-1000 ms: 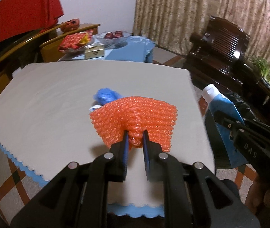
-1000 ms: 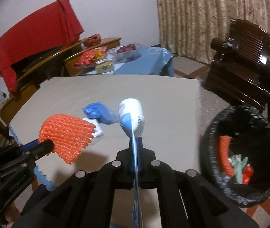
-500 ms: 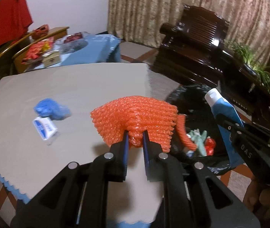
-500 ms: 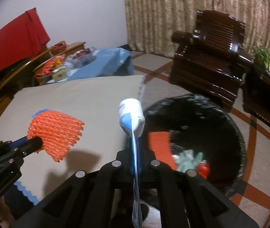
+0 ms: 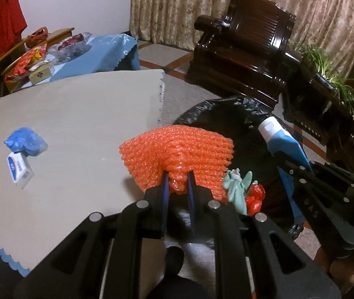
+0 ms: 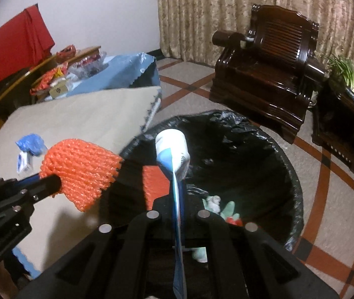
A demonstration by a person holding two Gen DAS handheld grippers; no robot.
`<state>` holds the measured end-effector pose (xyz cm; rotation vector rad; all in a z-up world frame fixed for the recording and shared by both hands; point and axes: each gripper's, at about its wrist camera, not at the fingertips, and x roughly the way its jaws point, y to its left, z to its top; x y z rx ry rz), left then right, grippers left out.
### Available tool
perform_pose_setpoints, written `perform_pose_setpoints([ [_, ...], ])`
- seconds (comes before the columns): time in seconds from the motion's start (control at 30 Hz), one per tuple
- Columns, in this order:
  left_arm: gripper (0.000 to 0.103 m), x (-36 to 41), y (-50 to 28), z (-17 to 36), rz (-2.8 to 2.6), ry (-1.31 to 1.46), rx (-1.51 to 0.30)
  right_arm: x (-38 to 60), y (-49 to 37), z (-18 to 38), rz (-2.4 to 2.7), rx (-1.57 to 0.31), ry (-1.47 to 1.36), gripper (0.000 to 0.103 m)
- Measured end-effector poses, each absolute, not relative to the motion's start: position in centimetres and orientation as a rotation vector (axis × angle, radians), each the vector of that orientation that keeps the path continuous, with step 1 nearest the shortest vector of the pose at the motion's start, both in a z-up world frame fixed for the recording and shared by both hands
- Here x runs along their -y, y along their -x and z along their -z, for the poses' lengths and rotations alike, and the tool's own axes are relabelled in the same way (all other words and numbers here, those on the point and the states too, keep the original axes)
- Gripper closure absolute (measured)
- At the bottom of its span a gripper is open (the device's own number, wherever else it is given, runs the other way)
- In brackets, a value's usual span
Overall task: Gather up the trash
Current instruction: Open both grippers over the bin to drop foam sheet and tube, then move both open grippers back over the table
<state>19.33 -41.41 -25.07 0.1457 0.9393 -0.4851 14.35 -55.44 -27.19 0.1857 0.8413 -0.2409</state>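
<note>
While both items are carried for disposal, the stock stands as follows: 1 left gripper (image 5: 178, 183), jaws clamped on a bunched edge of 1 orange foam net (image 5: 177, 149), so that the mesh fans out ahead of the fingers and hangs at the near rim of the bin rather than trailing on the tabletop (image 5: 72, 114); 1 right gripper (image 6: 178, 199), jaws pressed together on the flat crimped tail of 1 blue-and-white tube (image 6: 173, 149), cap end forward and raised over the bin mouth, a hold that judging by the thin tail lets the heavier end drop first on release. 1 bin lined with a black bag (image 6: 291, 186) stands on the floor just beside the tabletop's corner, placed where a short swing from the tabletop reaches it; it already holds an orange piece, a pale green item and a red wrapper. Uncollected on the tabletop: 1 crumpled blue plastic item (image 5: 26, 140) and 1 small white-and-blue packet (image 5: 18, 168), touching each other, well apart from the bin. Assessment: release of both held items appears the next step; 2 pieces left to fetch.
</note>
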Motion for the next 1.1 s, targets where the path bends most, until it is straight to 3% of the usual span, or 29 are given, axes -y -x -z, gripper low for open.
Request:
perform_pose_setpoints([
  [0.13, 0.087, 43.7, -19.1, 26.1, 0.505, -0.151, -0.963, 57.9, -14.4, 28.7, 0.254, -0.874, -0.192, 0.100],
  [0.17, 0.083, 44.3, -19.1, 26.6, 0.514, -0.151, -0.975, 58.8, -14.6, 29.5, 0.238, -0.902, -0.208, 0.098],
  [0.2, 0.070, 45.0, -19.0, 27.1, 0.529, -0.153, -0.988, 59.3, -14.8, 30.1, 0.236, -0.924, -0.215, 0.095],
  [0.23, 0.057, 45.5, -18.9, 27.6, 0.525, -0.169, -0.992, 60.0, -14.7, 30.7, 0.253, -0.941, -0.221, 0.079],
  [0.27, 0.055, 45.7, -18.8, 27.9, 0.524, -0.182, -0.993, 60.5, -14.4, 31.1, 0.285, -0.941, -0.225, 0.061],
  [0.4, 0.052, 44.8, -18.6, 28.5, 0.511, -0.213, -0.999, 60.8, -12.8, 31.0, 0.326, -0.921, -0.255, 0.059],
  [0.53, 0.031, 41.2, -19.3, 28.5, 0.410, -0.236, -0.973, 59.7, -11.6, 30.0, 0.337, -0.879, -0.277, 0.059],
  [1.1, 0.031, 19.1, -26.2, 27.2, 0.016, -0.108, -0.928, 40.3, -19.1, 28.5, 0.065, -0.831, -0.205, 0.059],
])
